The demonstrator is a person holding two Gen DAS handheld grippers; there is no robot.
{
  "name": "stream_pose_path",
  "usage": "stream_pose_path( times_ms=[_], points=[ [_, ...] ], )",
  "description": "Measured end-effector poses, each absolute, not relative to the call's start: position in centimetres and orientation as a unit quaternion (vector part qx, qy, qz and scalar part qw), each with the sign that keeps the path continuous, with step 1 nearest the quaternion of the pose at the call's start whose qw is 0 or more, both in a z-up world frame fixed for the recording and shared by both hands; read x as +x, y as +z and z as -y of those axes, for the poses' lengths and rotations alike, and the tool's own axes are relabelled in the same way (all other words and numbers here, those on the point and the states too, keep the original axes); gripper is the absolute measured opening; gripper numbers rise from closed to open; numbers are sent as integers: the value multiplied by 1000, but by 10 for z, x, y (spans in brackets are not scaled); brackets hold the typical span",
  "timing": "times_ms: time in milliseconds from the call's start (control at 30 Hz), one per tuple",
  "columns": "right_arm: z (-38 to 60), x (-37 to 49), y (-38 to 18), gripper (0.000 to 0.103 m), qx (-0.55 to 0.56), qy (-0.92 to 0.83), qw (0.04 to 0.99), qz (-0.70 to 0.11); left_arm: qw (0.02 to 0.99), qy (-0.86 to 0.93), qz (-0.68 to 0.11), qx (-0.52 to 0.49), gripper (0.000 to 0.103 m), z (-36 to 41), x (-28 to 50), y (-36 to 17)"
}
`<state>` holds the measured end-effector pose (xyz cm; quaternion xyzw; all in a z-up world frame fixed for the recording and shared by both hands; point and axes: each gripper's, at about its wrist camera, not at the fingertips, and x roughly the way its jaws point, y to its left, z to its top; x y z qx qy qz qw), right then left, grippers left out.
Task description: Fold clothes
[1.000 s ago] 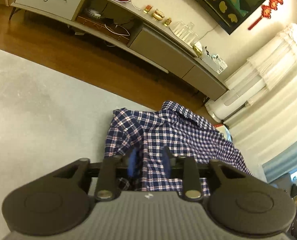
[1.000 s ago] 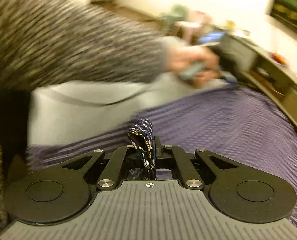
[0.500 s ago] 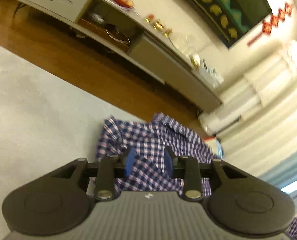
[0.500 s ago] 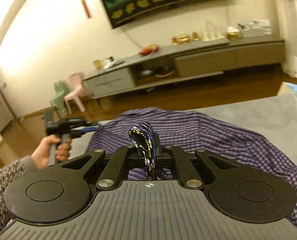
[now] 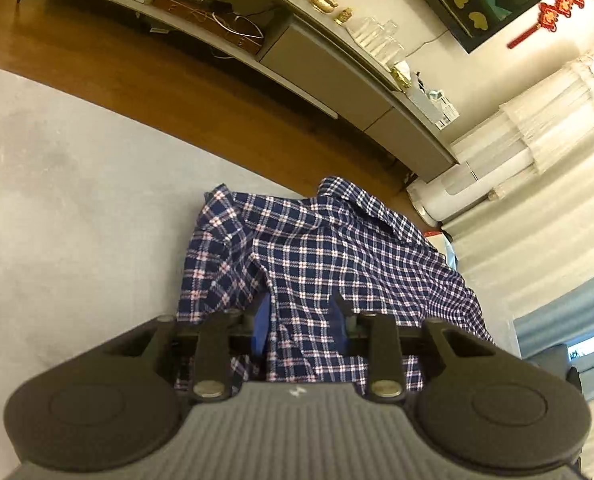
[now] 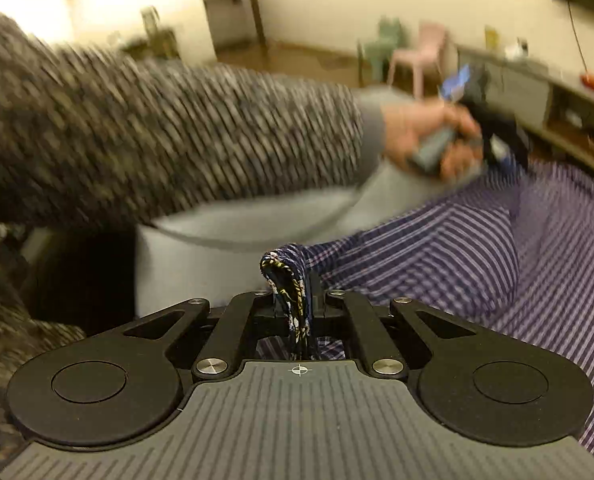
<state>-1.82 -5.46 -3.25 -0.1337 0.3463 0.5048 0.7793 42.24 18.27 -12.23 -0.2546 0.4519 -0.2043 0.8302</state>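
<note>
A navy, white and pink plaid shirt point(image 5: 337, 256) lies spread on a grey surface point(image 5: 69, 216), collar at the far end. My left gripper point(image 5: 301, 312) sits over its near part with fabric bunched between the blue pads point(image 5: 261, 316); the jaws stand apart around the cloth. In the right wrist view the shirt point(image 6: 477, 248) stretches away to the right. My right gripper point(image 6: 293, 284) is shut on a folded edge of the shirt. The left gripper also shows in the right wrist view point(image 6: 485, 120), held in a hand.
A wooden floor point(image 5: 137, 72) runs past the grey surface. A long grey TV cabinet point(image 5: 297, 48) with glasses and small items stands along the wall. A white standing unit point(image 5: 497, 168) is at right. The person's patterned sleeve point(image 6: 157, 132) crosses the right wrist view.
The right gripper has swung round with the shirt edge held, so its view now faces the person's arm. The left gripper has shifted slightly over the shirt, fabric still between its pads.
</note>
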Motion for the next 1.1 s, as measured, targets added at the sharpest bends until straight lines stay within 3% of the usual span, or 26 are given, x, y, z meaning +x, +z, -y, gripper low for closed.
stream_pose_path(
  times_ms=[100,167,267,433,533,667,800,833,867,1033,1100],
  points=[
    [59,-16,-42,0,-134,502,773,-364,837,-206,-446,-242,23,-181,421,-122],
    [60,-21,-40,0,-131,512,768,-361,849,-205,-431,-227,3,-179,418,-118],
    [53,-28,-43,0,-135,525,758,-363,863,-207,-394,-240,2,-185,409,-109],
    [26,-36,-59,0,-161,544,733,-375,860,-190,-401,-253,1,-195,408,-111],
    [12,-43,-72,0,-189,543,721,-386,854,-192,-409,-258,4,-199,405,-113],
    [12,-40,-75,0,-197,532,725,-391,851,-209,-412,-248,33,-197,397,-111],
    [21,-33,-70,1,-184,521,737,-389,853,-226,-422,-208,33,-181,399,-113],
    [23,-30,-70,1,-182,517,741,-389,855,-225,-424,-197,26,-176,400,-114],
    [24,-28,-70,1,-179,512,744,-389,862,-216,-424,-177,2,-169,400,-113],
    [19,-40,-64,2,-193,540,729,-375,885,-197,-384,-177,0,-170,399,-104],
    [10,-47,-73,7,-214,534,726,-377,883,-187,-388,-186,0,-174,401,-107]
  ],
)
